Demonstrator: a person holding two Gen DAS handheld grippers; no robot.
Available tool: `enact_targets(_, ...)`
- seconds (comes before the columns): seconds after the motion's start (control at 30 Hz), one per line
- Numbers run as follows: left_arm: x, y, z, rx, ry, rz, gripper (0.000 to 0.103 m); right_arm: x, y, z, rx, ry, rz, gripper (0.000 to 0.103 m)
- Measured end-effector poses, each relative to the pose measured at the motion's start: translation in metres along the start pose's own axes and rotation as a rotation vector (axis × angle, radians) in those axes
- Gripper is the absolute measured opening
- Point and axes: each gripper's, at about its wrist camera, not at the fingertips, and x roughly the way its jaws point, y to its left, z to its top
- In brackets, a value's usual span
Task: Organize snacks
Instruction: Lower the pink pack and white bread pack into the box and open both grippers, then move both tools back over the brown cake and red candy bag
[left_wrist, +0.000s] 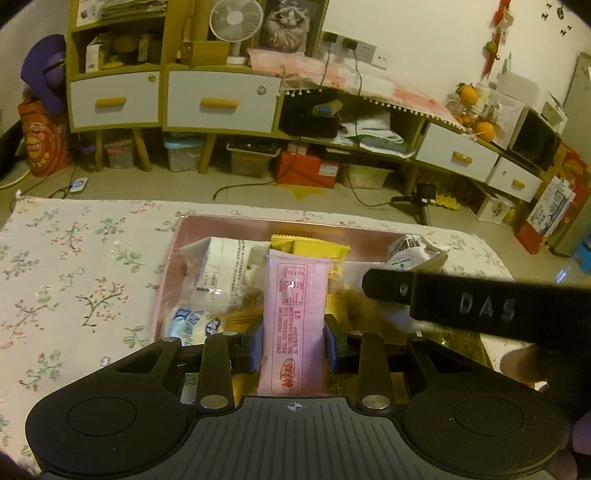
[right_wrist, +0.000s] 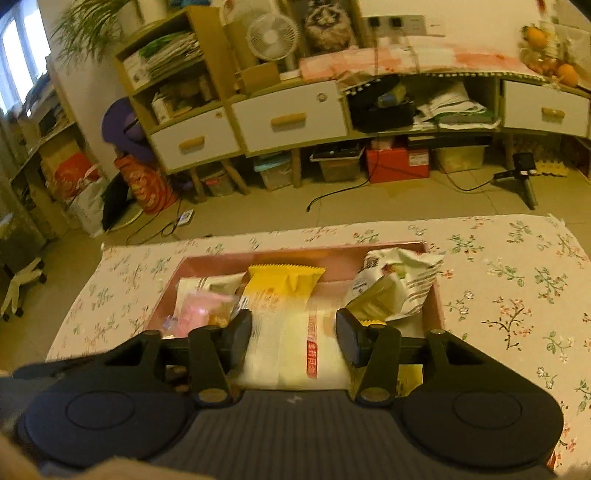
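Left wrist view: the left tool (left_wrist: 293, 345) was clamped on a pink snack packet (left_wrist: 291, 317), its blue pads pressed against the packet's two long sides. The packet stood lengthwise between the fingers, its far end reaching over the pink box (left_wrist: 207, 225). Red print ran down the wrapper, with a round red logo near the lower end; the characters were too small to read. The box sat on a desk covered with a flowered cloth (left_wrist: 74, 266) and held a white packet (left_wrist: 218, 269) with dense black print, a yellow packet (left_wrist: 310, 247) with a serrated edge, and a blue-and-white packet (left_wrist: 188, 323). A white bag (left_wrist: 410, 253) with dark lettering leaned at the box's right corner. The right tool's finger (left_wrist: 461, 301) crossed the view from the right, embossed with the letters "DAS".

Right wrist view: the right tool (right_wrist: 295, 334) stood with its jaws parted over the box (right_wrist: 236, 264). A pale packet (right_wrist: 291, 343) bearing a red vertical label lay between them, blurred; the pads appeared clear of its sides. Beyond it lay the yellow packet (right_wrist: 284, 280), and a striped white bag (right_wrist: 402, 284) stood to the right.
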Motion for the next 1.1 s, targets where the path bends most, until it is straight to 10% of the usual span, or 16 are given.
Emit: enact_targets(1.1, -0.084, 0.005, -0.040, 0.042, 0.016, -0.059, 0.086, -0.070, 0.001, -0.024, -0.020, -0.004, -0.036, 0.093)
